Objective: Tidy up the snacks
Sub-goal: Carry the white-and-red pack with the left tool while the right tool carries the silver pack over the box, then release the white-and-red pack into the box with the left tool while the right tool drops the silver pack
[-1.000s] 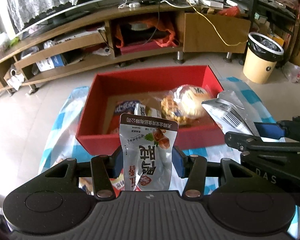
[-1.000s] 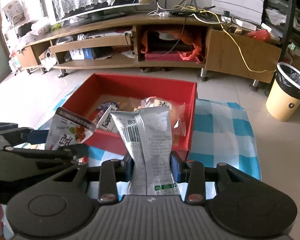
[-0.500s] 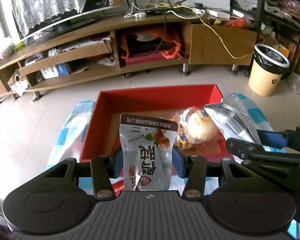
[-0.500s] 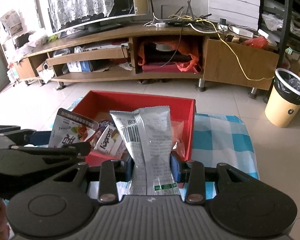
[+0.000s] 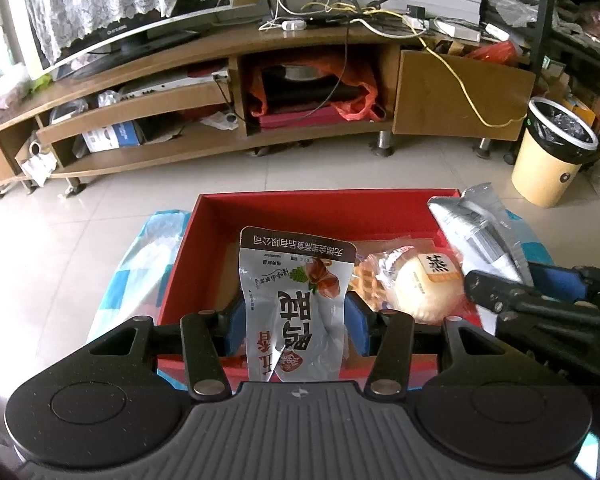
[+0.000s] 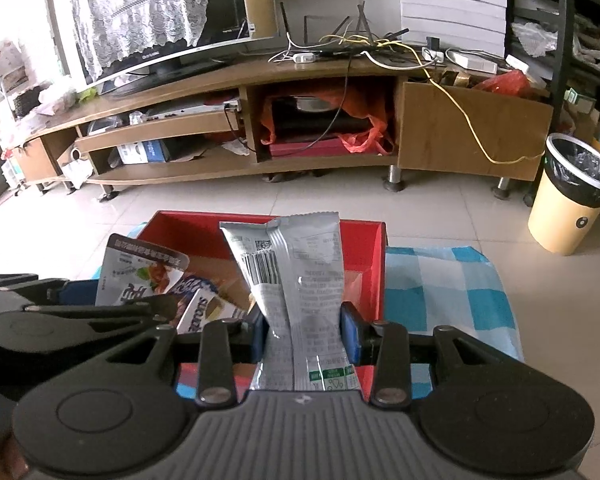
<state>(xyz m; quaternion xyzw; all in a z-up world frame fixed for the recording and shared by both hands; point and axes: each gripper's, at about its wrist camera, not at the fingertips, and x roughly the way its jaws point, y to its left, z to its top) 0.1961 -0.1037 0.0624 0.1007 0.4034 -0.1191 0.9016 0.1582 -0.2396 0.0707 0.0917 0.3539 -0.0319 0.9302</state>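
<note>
A red box (image 5: 324, 206) stands on a blue-checked cloth (image 6: 452, 280); in the right wrist view its far wall (image 6: 204, 228) shows. My left gripper (image 5: 296, 324) is shut on a silver pouch with brown Chinese print (image 5: 296, 300), held over the box's near edge. My right gripper (image 6: 305, 336) is shut on a silver foil packet with a barcode (image 6: 296, 276), held over the box's near right part. Inside the box lie a wrapped bun (image 5: 424, 284), a waffle pack (image 5: 368, 280) and a blue-white snack pack (image 6: 208, 312). Each gripper shows in the other's view, the right one (image 5: 540, 292) and the left one (image 6: 80, 304).
A wooden TV stand (image 5: 260, 80) with cables and a red bag runs along the far wall. A yellow bin with a black liner (image 5: 552, 152) stands on the tiled floor at the right. The cloth extends right of the box.
Both grippers have moved forward over the box's near edge with their packets still held. The box now sits lower and closer in both views.
</note>
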